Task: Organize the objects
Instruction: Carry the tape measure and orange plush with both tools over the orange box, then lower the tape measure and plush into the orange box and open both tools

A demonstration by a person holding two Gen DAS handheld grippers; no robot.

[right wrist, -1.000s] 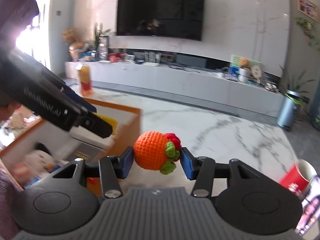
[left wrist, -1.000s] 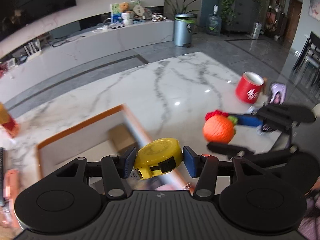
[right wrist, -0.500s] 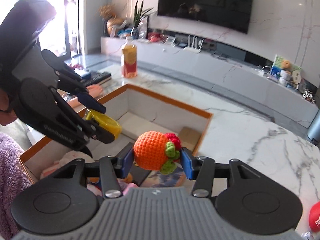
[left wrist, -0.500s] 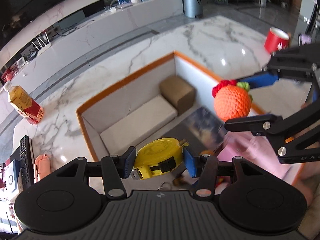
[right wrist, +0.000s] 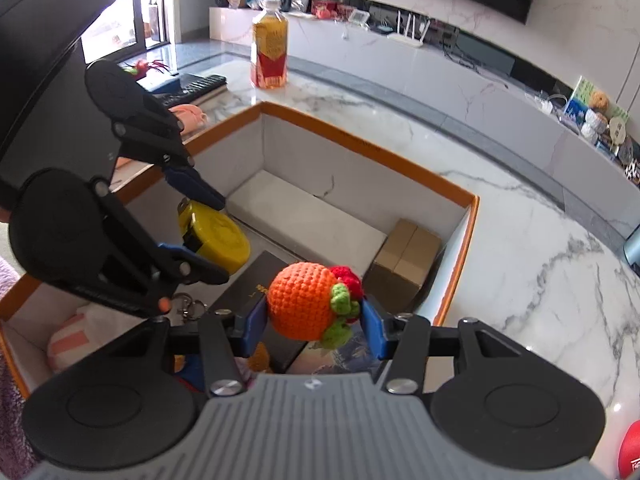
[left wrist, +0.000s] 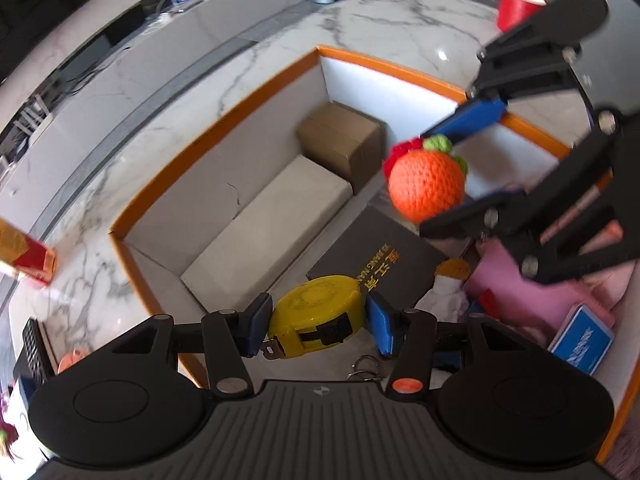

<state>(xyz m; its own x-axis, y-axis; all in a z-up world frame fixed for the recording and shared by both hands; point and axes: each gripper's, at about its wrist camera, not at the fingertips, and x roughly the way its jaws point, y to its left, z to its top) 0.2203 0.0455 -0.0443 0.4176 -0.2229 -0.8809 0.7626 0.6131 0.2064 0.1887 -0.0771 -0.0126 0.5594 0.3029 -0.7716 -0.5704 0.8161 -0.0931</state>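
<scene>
My left gripper [left wrist: 318, 330] is shut on a yellow tape measure [left wrist: 316, 316], which hangs above the near end of an orange-rimmed storage box [left wrist: 216, 128]. My right gripper [right wrist: 314, 326] is shut on an orange crocheted fruit [right wrist: 304, 300] with red and green tufts, also over the box. In the left wrist view the crocheted fruit [left wrist: 426, 184] hangs at the right, between the right gripper's blue pads. In the right wrist view the tape measure [right wrist: 214, 234] shows at the left, with the left gripper [right wrist: 202, 226] clamped on it.
Inside the box lie a brown carton [left wrist: 340, 140], a flat white pad [left wrist: 268, 224], a black book [left wrist: 376, 256], a pink item [left wrist: 516, 284], a blue case [left wrist: 582, 338] and a key ring [left wrist: 364, 366]. On the marble table stand a drink bottle [right wrist: 270, 52], a red cup [left wrist: 516, 4] and a remote [right wrist: 192, 86].
Both grippers have swung from over the bare marble table to over the open box and come lower, each holding its object the whole time. The box's contents have come into view.
</scene>
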